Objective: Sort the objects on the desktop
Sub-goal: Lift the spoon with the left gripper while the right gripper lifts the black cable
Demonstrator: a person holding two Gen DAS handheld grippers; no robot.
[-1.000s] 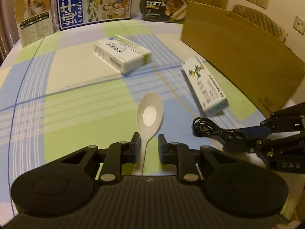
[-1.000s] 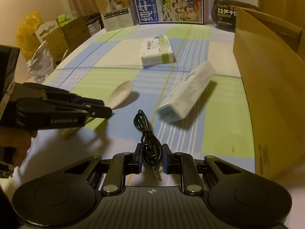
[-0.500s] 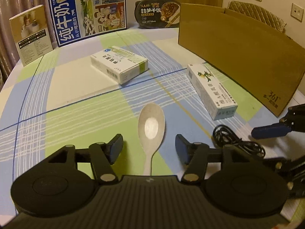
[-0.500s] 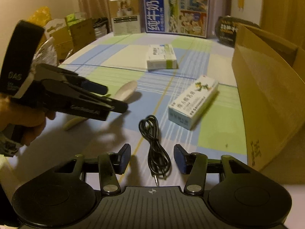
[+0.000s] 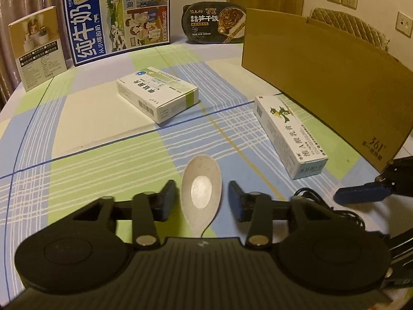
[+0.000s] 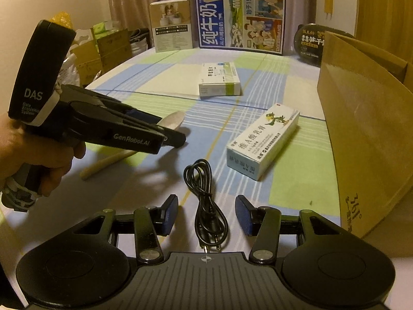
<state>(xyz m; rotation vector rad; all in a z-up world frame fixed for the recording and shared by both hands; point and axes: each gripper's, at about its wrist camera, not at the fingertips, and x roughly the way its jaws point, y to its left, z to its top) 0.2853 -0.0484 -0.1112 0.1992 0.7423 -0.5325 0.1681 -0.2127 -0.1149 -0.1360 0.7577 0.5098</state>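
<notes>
A pale spoon lies on the checked tablecloth with its bowl between the fingers of my left gripper. The jaws are closing, and a gap still shows on each side of the bowl. A coiled black cable lies flat between the fingers of my right gripper, which stands open and clear of it. In the right wrist view the left gripper, held by a hand, hovers over the spoon. The right gripper's blue pad shows at the far right of the left wrist view, beside the cable.
A white-green medicine box and a long ointment box lie further out. An open cardboard box walls the right side. A blue milk carton, a small booklet box and a black meal tray stand at the back.
A second ago the left jaws pinched the spoon's handle and the right jaws pinched the cable. Both let go and opened. The left jaws have since narrowed around the spoon's bowl.
</notes>
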